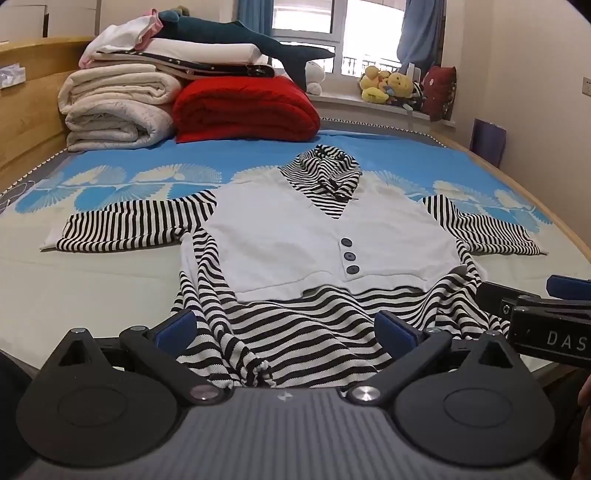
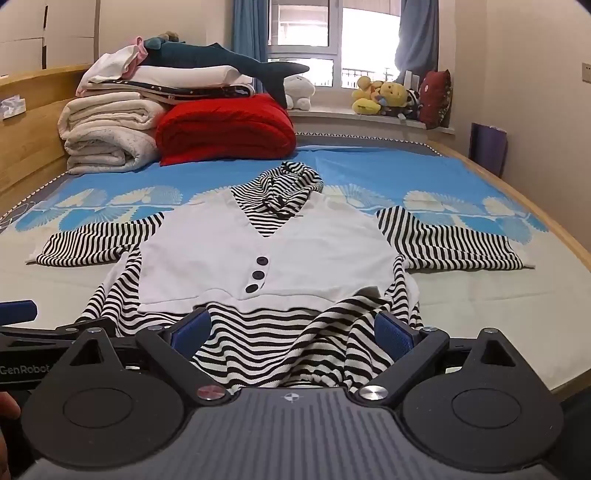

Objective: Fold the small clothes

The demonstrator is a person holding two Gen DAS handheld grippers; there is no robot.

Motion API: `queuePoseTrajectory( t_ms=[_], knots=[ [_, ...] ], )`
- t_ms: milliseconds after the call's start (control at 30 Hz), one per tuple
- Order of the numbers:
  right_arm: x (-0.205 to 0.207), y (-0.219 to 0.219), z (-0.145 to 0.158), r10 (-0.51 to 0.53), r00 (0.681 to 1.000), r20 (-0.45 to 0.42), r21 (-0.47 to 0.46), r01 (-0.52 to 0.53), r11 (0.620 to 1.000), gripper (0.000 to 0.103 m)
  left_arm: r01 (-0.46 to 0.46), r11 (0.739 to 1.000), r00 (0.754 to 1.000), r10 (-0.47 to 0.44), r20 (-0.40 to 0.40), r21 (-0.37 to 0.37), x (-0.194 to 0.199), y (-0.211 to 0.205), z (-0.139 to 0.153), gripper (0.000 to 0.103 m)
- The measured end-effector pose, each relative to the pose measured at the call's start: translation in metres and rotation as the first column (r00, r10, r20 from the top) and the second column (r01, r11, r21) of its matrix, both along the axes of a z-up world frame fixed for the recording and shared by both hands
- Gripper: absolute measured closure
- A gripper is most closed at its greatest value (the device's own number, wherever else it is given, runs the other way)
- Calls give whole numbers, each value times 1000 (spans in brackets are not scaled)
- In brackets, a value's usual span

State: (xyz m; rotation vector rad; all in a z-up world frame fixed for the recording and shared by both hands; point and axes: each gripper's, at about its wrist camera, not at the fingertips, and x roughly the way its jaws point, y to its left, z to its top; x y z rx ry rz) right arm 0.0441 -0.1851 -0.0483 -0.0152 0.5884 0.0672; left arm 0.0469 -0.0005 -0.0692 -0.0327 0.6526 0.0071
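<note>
1. Left wrist view: your left gripper (image 1: pixel 284 328) and right gripper (image 2: pixel 291 328) have fingers spread, over the hem.
2. The dress (image 1: pixel 325 243) lies unfolded on the bed (image 1: pixel 92 280); all folding remains.

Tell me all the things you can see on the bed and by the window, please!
striped garment: one, black and white stripes with a white vest front, spread flat mid-bed, sleeves out, hem bunched near the grippers
buttons: three, dark, down the vest front
bed sheet: one, blue with pale fan pattern, under the garment
red blanket: one, folded, at the far side of the bed
cream quilts: a rolled stack, left of the red blanket
shark plush: one, teal, atop the stack
yellow plush toys: a cluster, on the windowsill
curtains: blue, beside the window
left gripper: open, over the hem
right gripper: open, over the hem
</note>
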Motion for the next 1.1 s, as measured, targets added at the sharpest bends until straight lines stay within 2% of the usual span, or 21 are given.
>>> queuePoseTrajectory(
  t_ms=[1100],
  knots=[
    [0, 1, -1, 1, 1000, 9, 16, -1, 1000, 8, -9, 1000, 1000, 9, -16, 9, 2, 0, -4, 1]
  ],
)
